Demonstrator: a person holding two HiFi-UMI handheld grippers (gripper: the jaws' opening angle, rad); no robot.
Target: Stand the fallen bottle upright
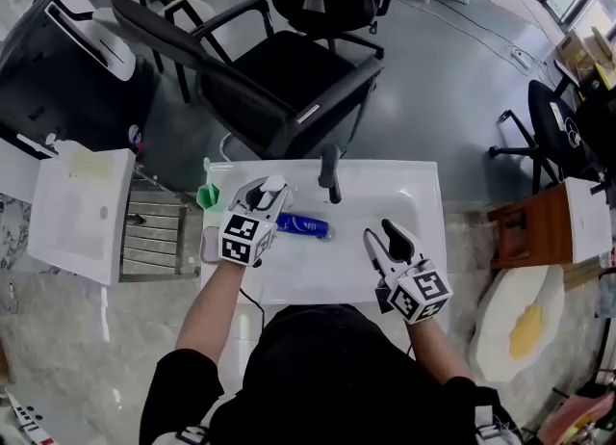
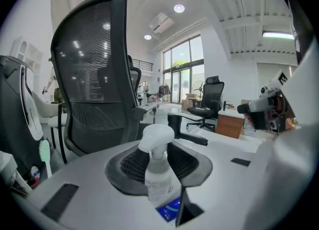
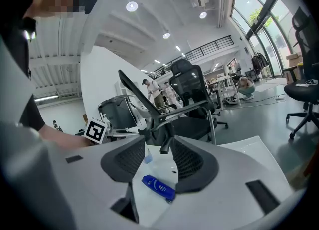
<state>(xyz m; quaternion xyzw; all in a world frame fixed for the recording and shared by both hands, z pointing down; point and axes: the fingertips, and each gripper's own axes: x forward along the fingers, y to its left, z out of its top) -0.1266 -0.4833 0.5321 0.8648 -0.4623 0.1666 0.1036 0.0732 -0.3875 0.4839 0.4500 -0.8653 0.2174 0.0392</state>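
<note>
Left gripper (image 1: 262,197) narrow, clamped on the spray bottle (image 2: 158,174) — right gripper (image 1: 383,236) half-open, empty, above the sink (image 1: 425,204)'s clear right side.

The faucet (image 1: 330,175) stands at the back rim of the sink (image 1: 414,193). A bottle (image 1: 303,226) lies in the sink, left of its middle. A spray bottle (image 2: 158,169) is upright above the sink's left side. Behind the sink stands an office chair (image 1: 279,77).

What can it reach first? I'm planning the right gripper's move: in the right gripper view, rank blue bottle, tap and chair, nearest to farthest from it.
1. Blue bottle: lying low, just past the open jaws of the right gripper.
2. Tap: upright behind the bottle.
3. Chair: beyond the tap, farthest back.
</note>
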